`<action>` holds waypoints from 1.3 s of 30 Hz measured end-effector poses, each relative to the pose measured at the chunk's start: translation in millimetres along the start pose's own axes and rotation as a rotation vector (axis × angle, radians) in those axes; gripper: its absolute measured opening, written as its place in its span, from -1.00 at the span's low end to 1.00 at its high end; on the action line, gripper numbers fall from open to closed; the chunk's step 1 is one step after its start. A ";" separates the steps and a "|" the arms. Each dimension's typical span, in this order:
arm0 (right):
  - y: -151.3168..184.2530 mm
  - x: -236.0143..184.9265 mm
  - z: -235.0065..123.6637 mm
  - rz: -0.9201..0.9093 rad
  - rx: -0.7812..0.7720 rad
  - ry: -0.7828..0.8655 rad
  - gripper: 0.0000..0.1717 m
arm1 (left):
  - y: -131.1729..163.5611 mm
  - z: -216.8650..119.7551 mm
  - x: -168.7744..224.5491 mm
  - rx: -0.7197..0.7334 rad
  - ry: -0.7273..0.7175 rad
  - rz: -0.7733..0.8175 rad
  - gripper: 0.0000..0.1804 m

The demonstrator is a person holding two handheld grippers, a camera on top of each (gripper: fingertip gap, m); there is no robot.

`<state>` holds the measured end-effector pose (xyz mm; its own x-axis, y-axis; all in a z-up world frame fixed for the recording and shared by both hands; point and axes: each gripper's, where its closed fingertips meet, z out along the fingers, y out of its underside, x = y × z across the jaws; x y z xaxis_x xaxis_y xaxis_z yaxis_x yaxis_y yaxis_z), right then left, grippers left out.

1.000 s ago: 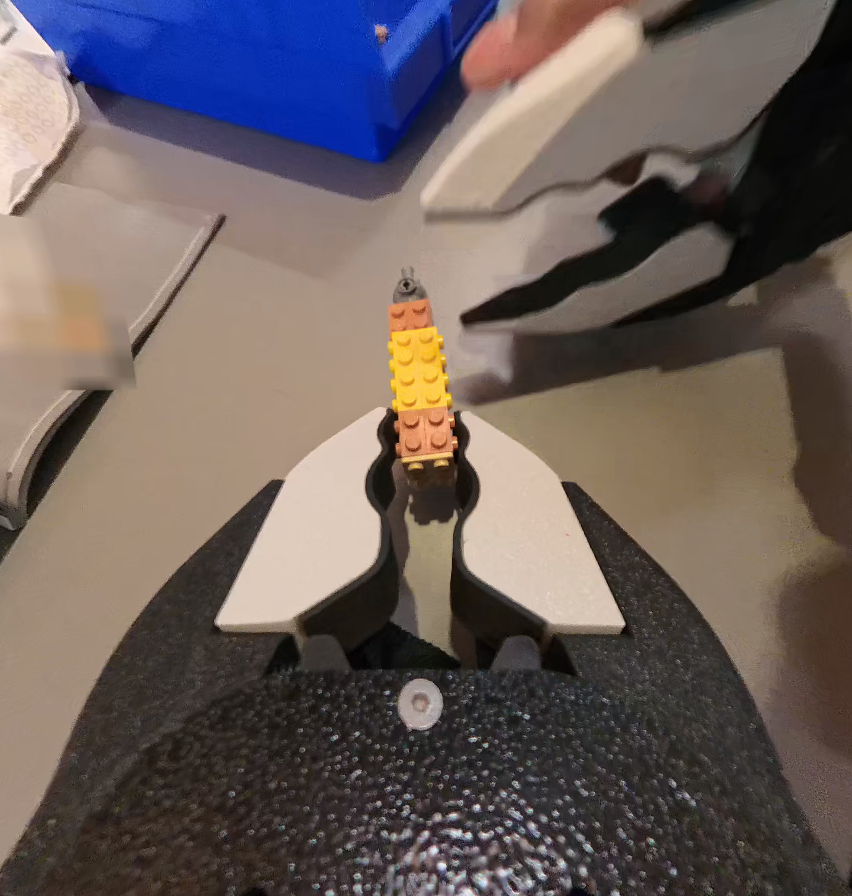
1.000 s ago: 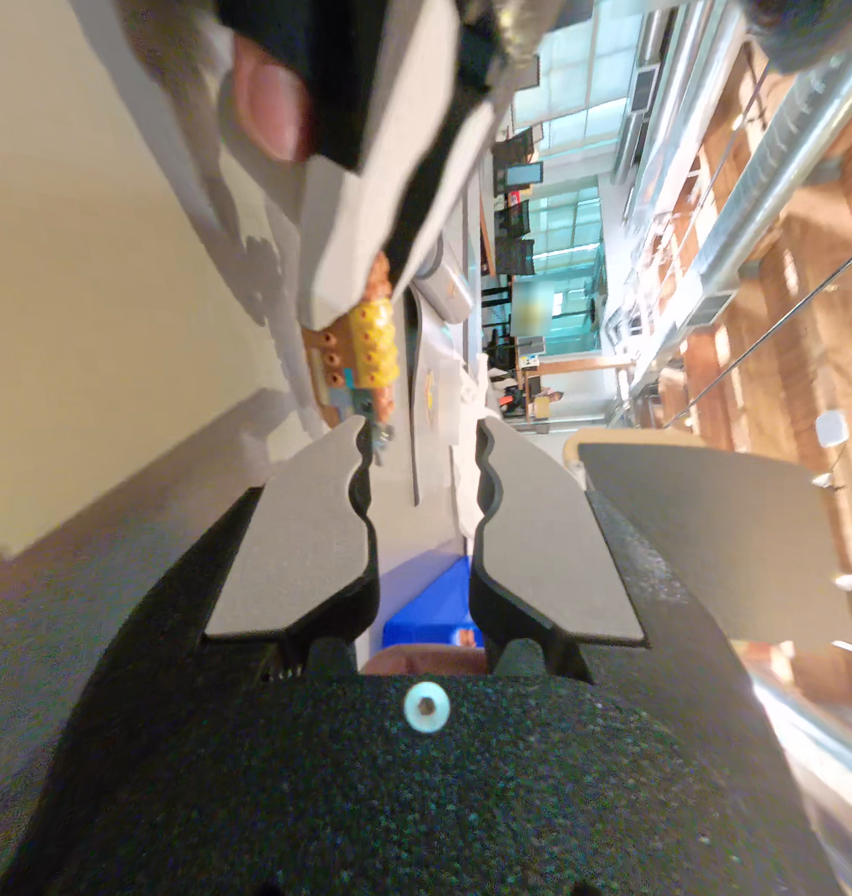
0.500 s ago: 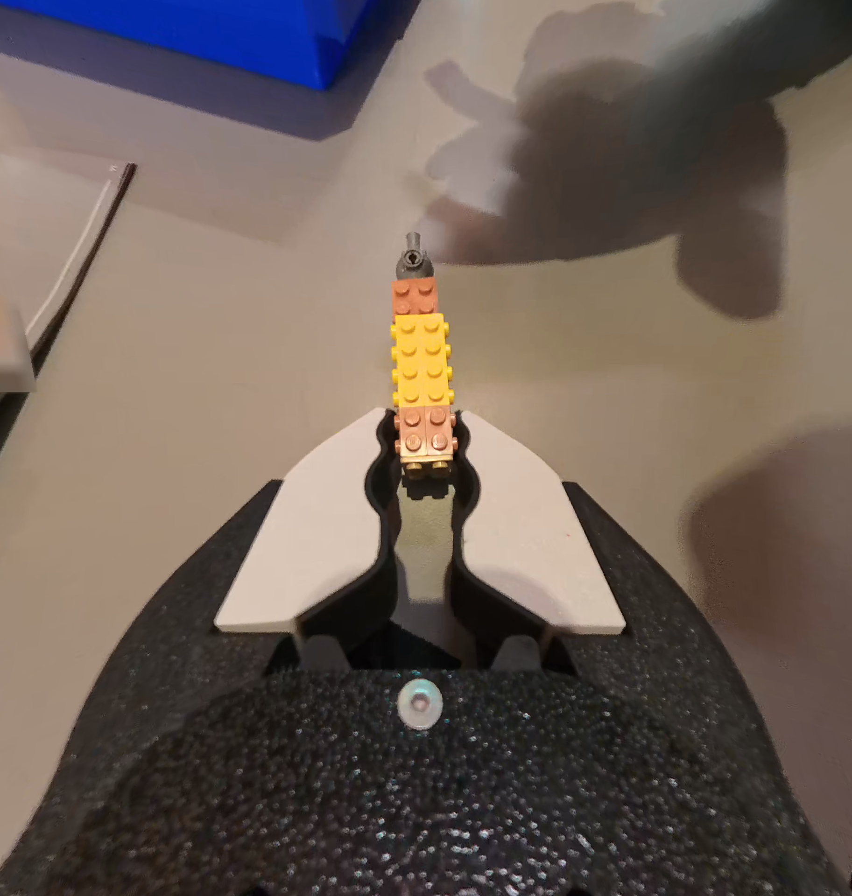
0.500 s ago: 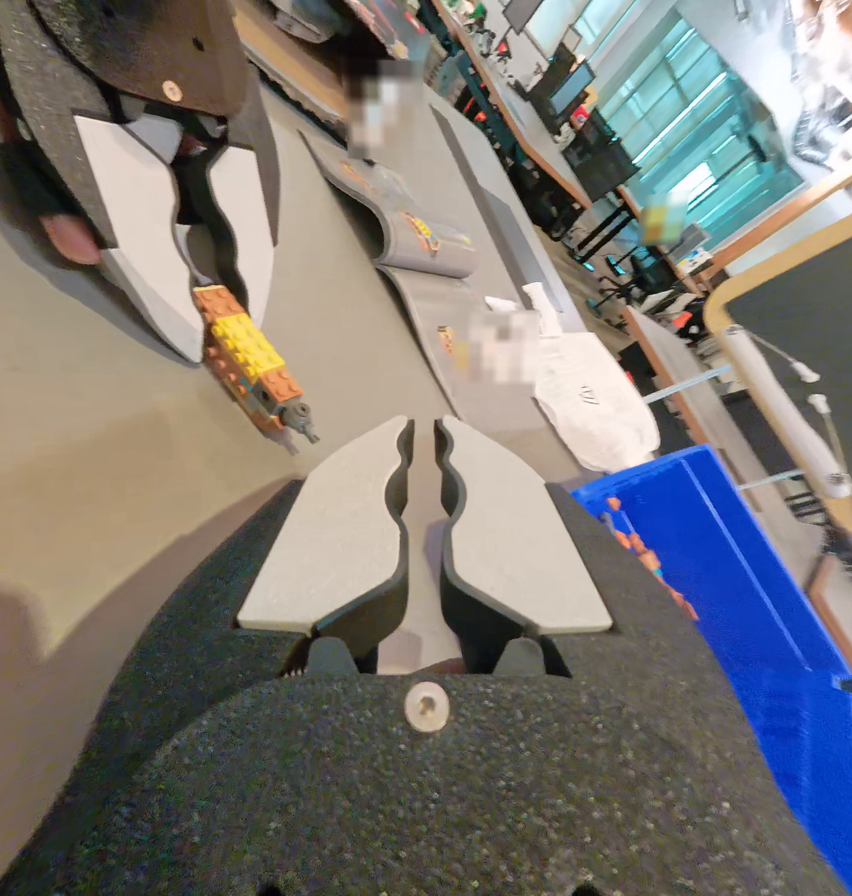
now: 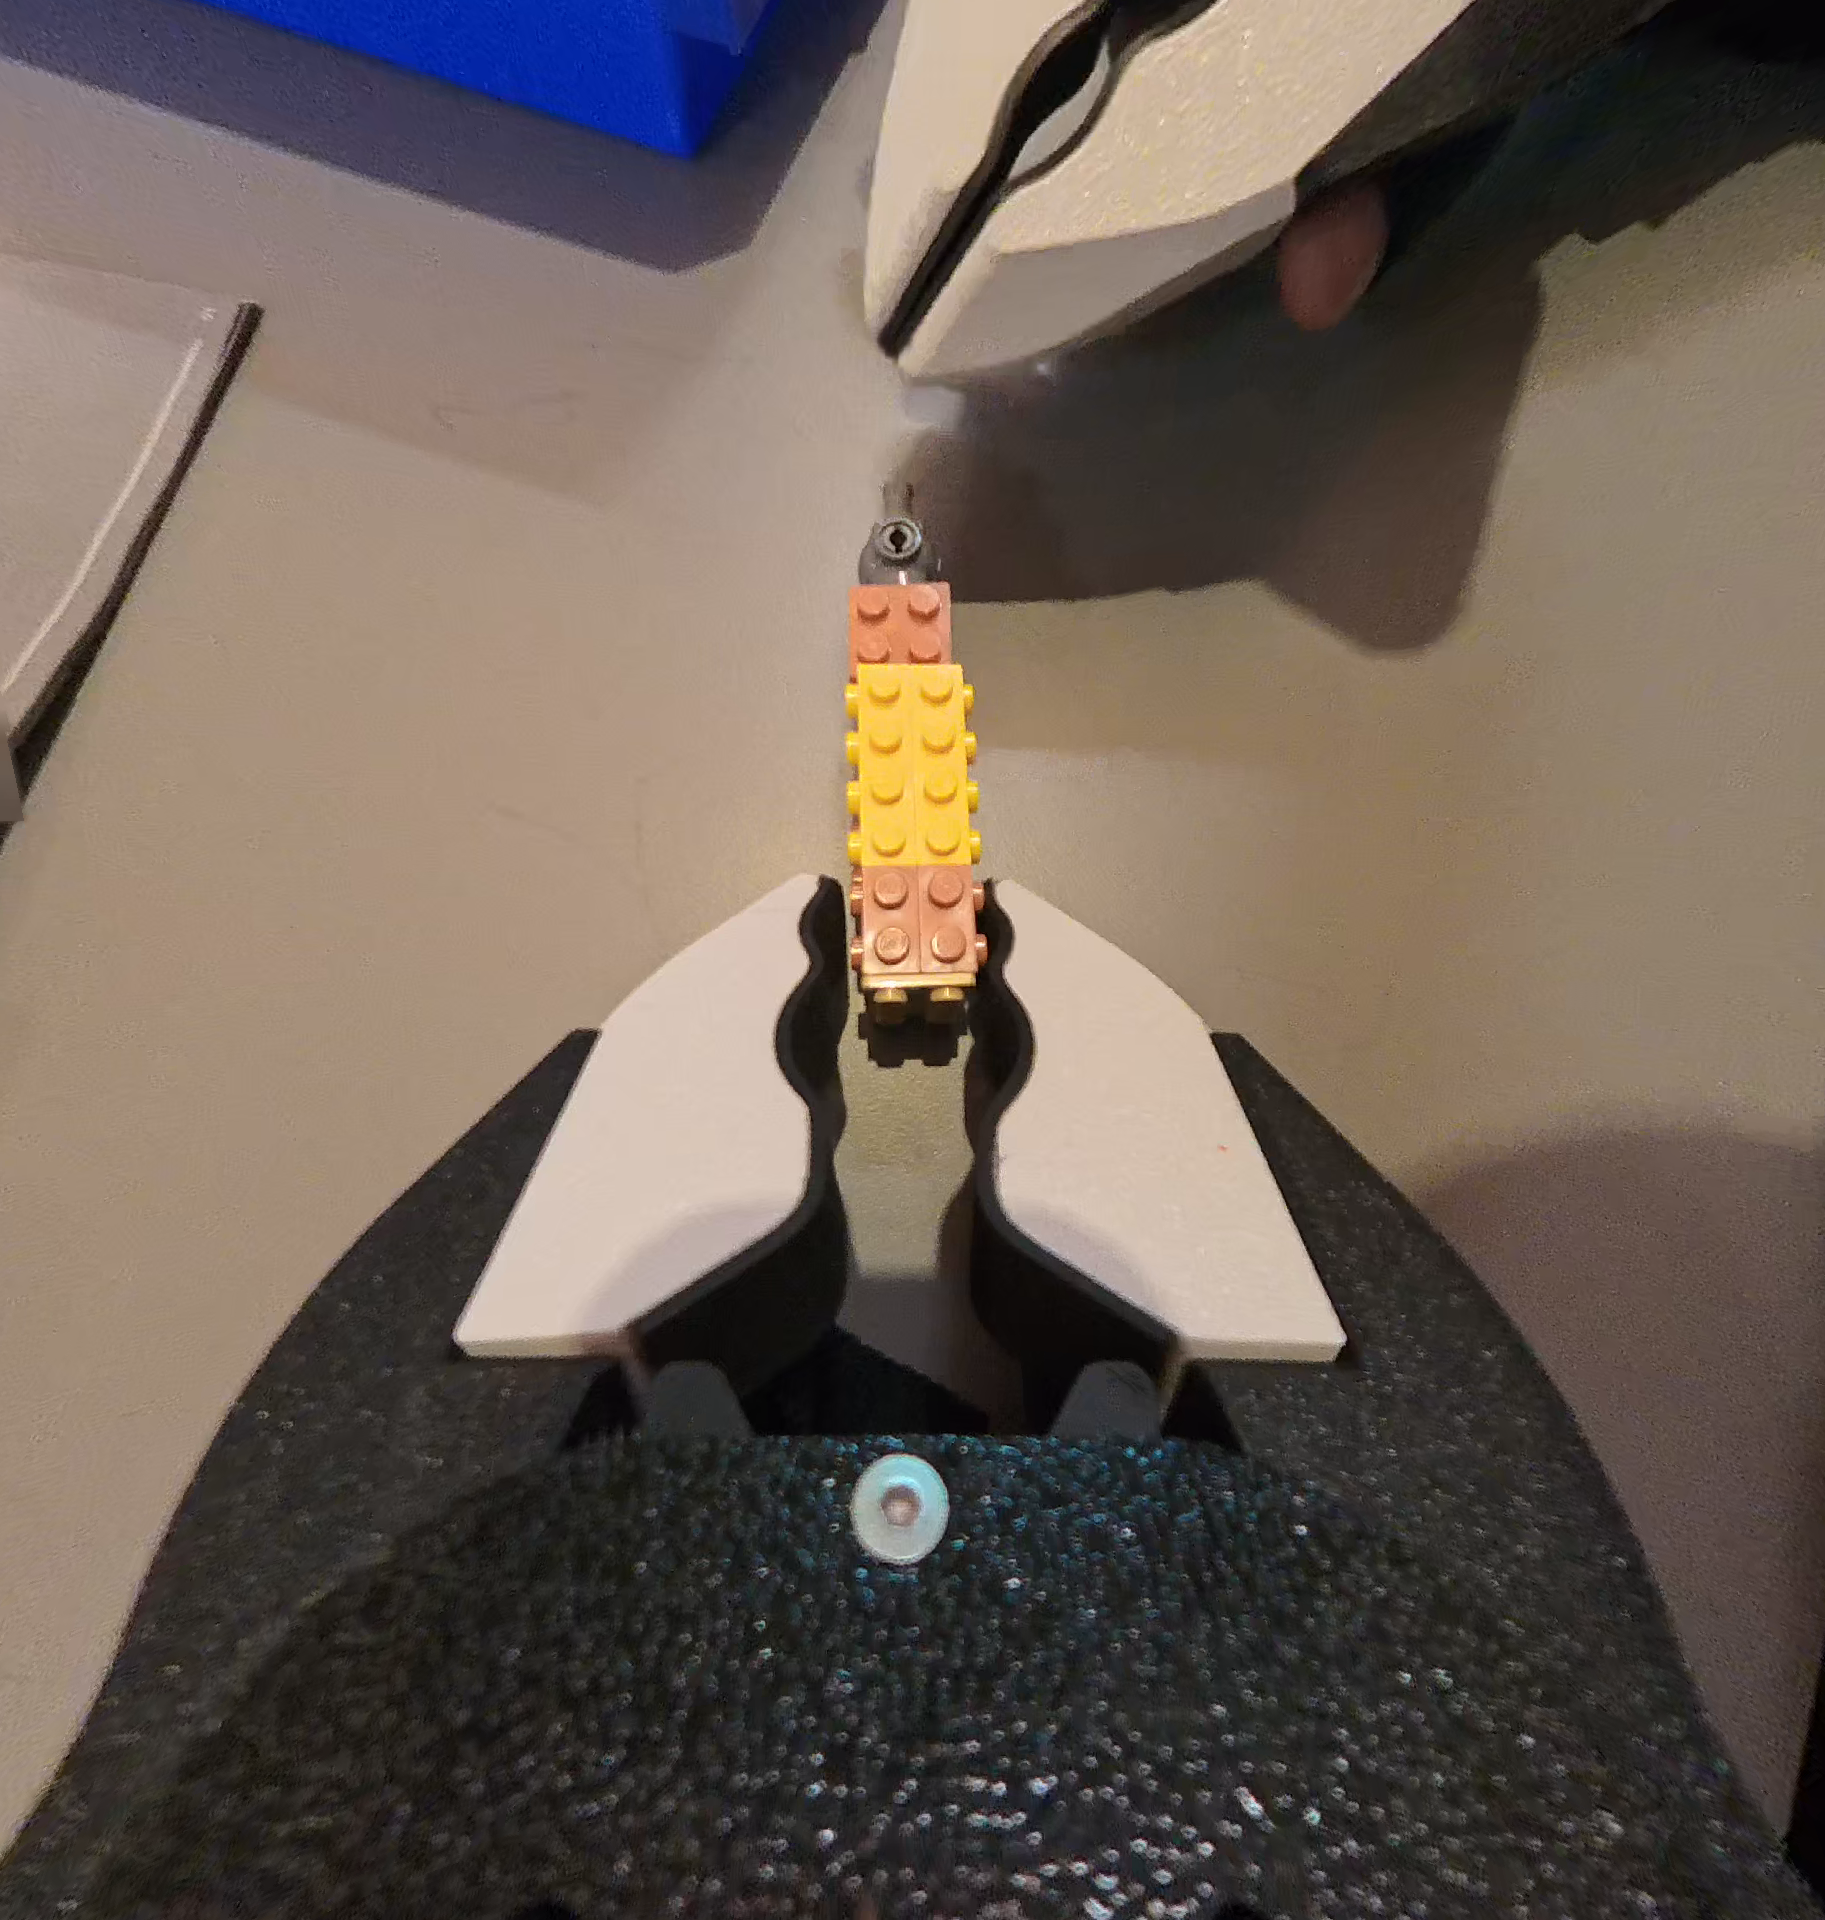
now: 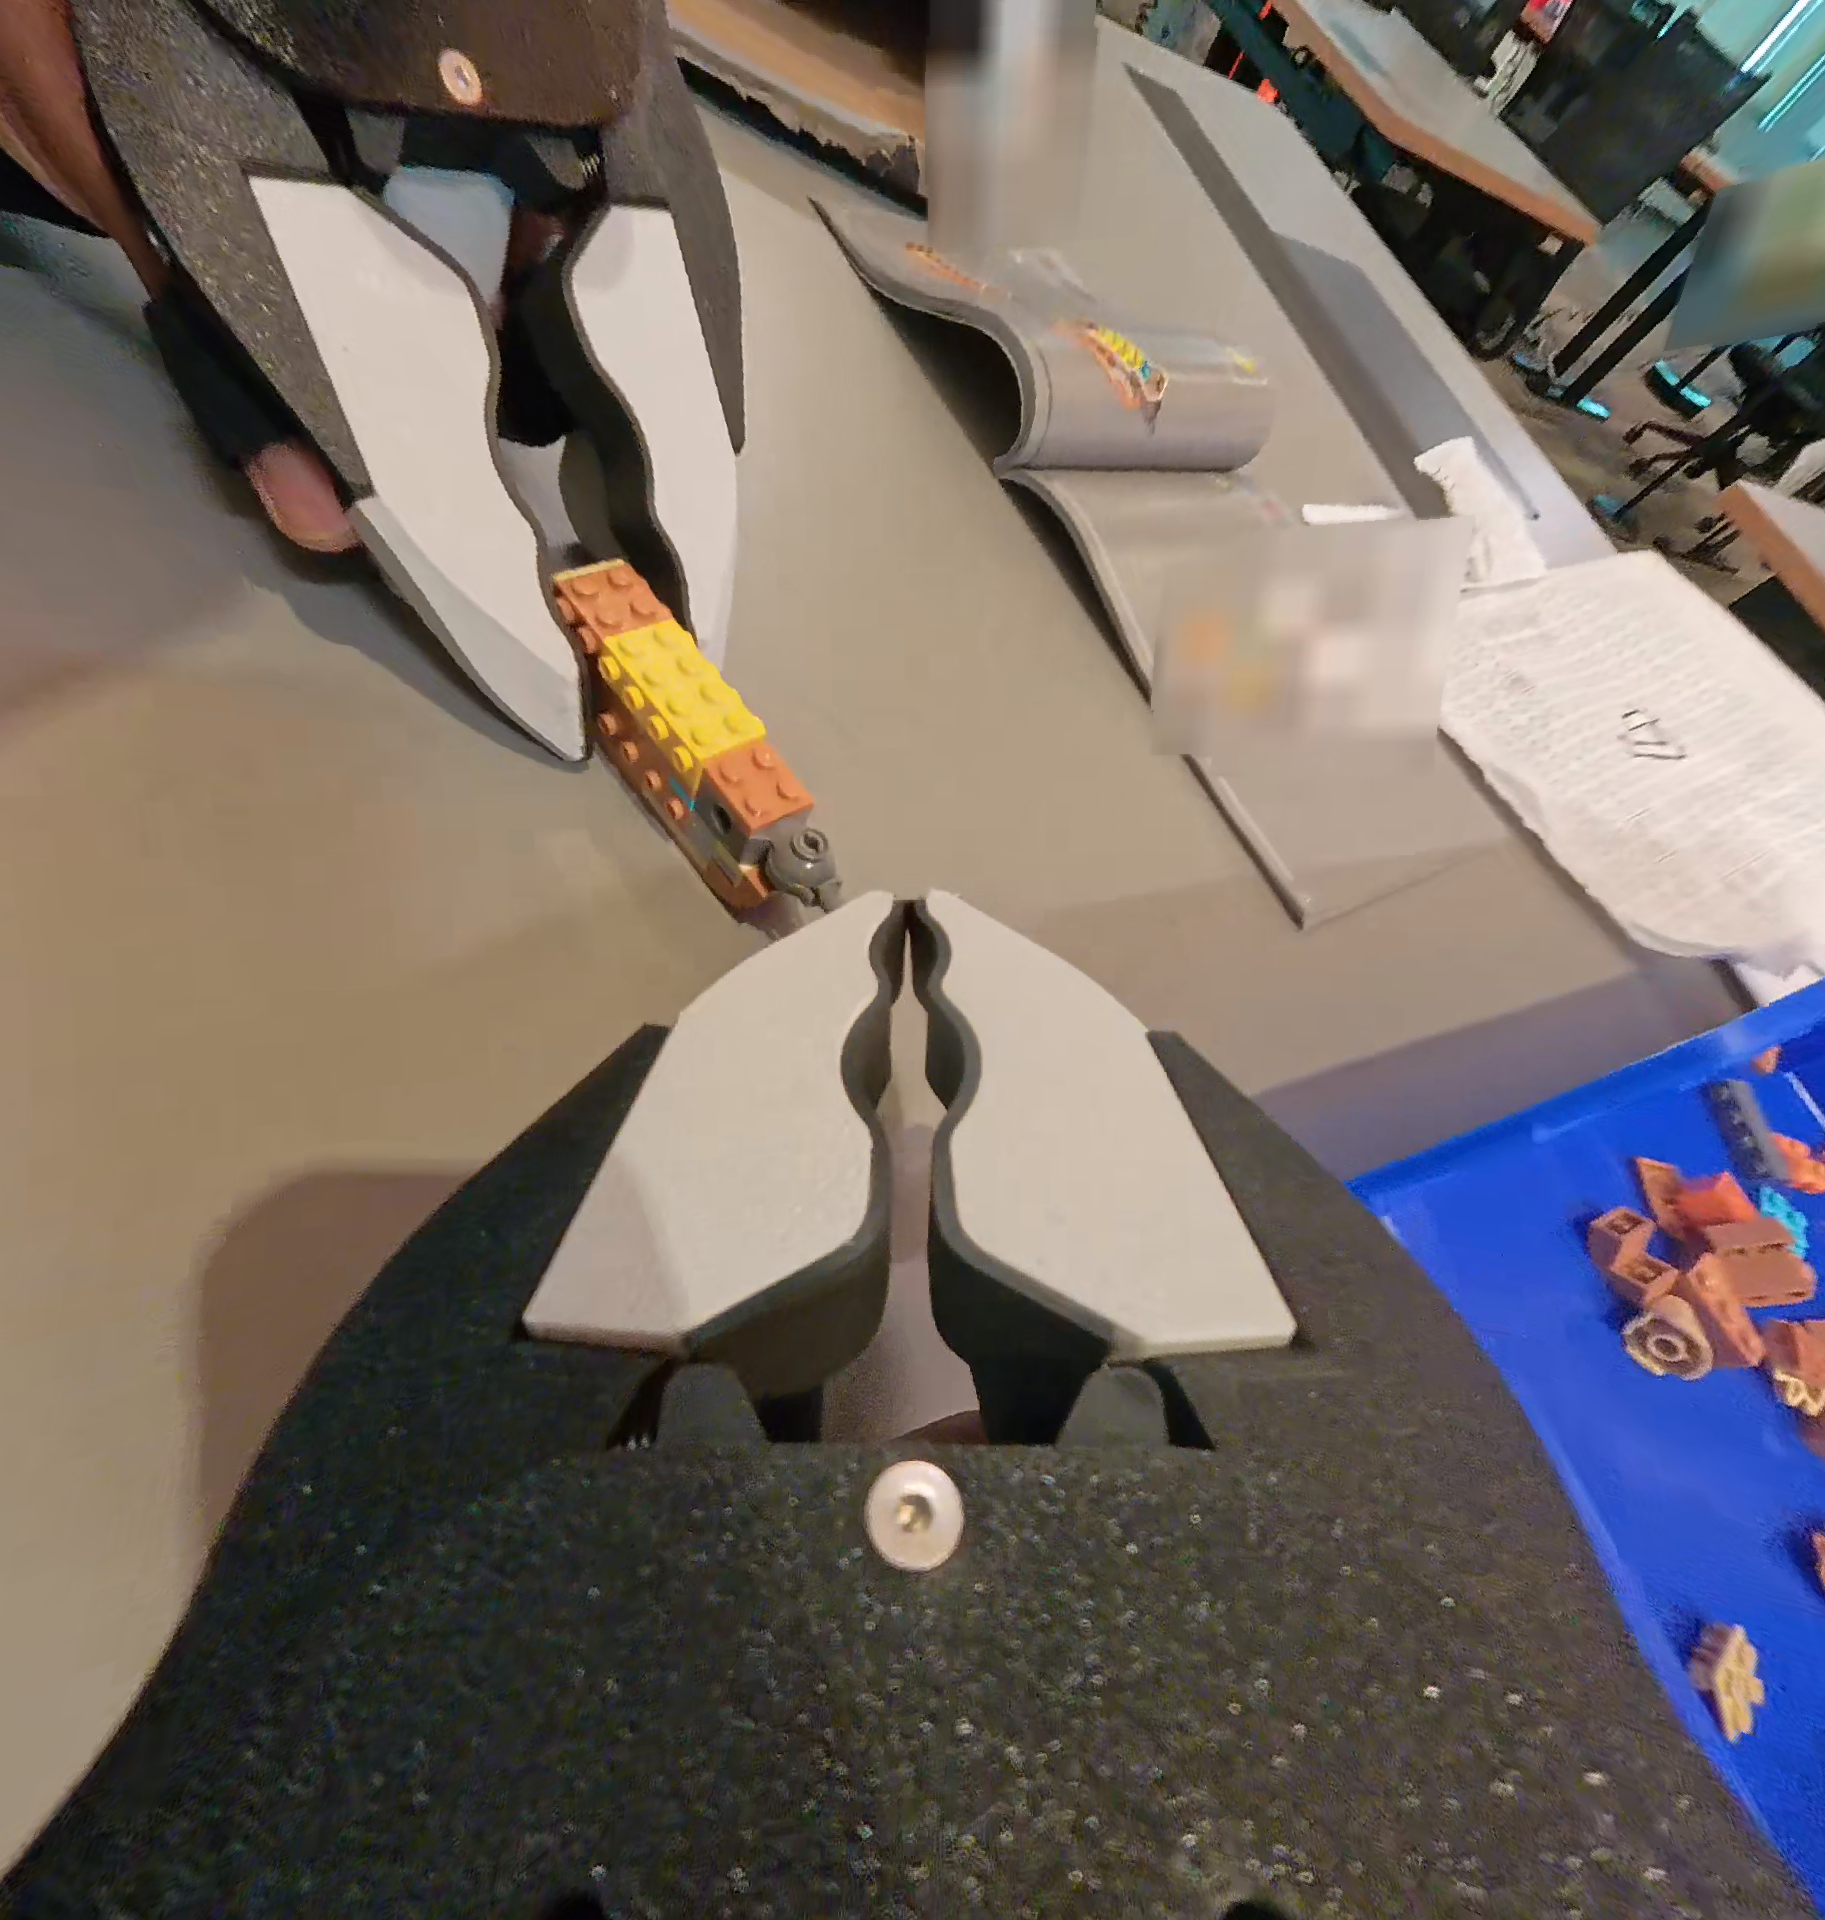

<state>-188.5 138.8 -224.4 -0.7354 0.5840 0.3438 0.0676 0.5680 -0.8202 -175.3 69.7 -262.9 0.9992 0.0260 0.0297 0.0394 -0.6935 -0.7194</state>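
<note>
Since a second ago your right gripper (image 6: 908,906) has swung round from its sideways tilt and snapped its jaws together; they were wide apart then, now the tips meet on nothing. Your left gripper (image 5: 918,914) hasn't budged and has the same grip as before.

Biggest thing around is the grey table (image 5: 368,831). In the right wrist view a blue bin (image 6: 1510,1351) of loose brown bricks sits at 4 o'clock, an open booklet (image 6: 1147,416) lies at 1 o'clock, and a crumpled white paper sheet (image 6: 1666,748) is at 2 o'clock beside it.

The brick model (image 5: 908,769), brown and yellow with a small grey ball joint (image 5: 895,551) on its far end, lies on the table pointing to 12 o'clock in the left wrist view. Your left gripper's pads press on both sides of its near brown end. Your right gripper's closed tips sit just beyond that grey joint, near it, though I can't tell if they touch.
</note>
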 end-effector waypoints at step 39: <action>132.6 127.8 -73.6 -0.515 -0.710 -0.746 -0.99 | -3.7 -3.0 -6.7 0.034 0.049 -0.109 -0.63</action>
<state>-223.9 331.4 -255.6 -0.9860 -0.1660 0.0130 -0.1662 0.9765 -0.1370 -182.2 69.9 -258.3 0.9878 0.0637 0.1422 0.1484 -0.6637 -0.7331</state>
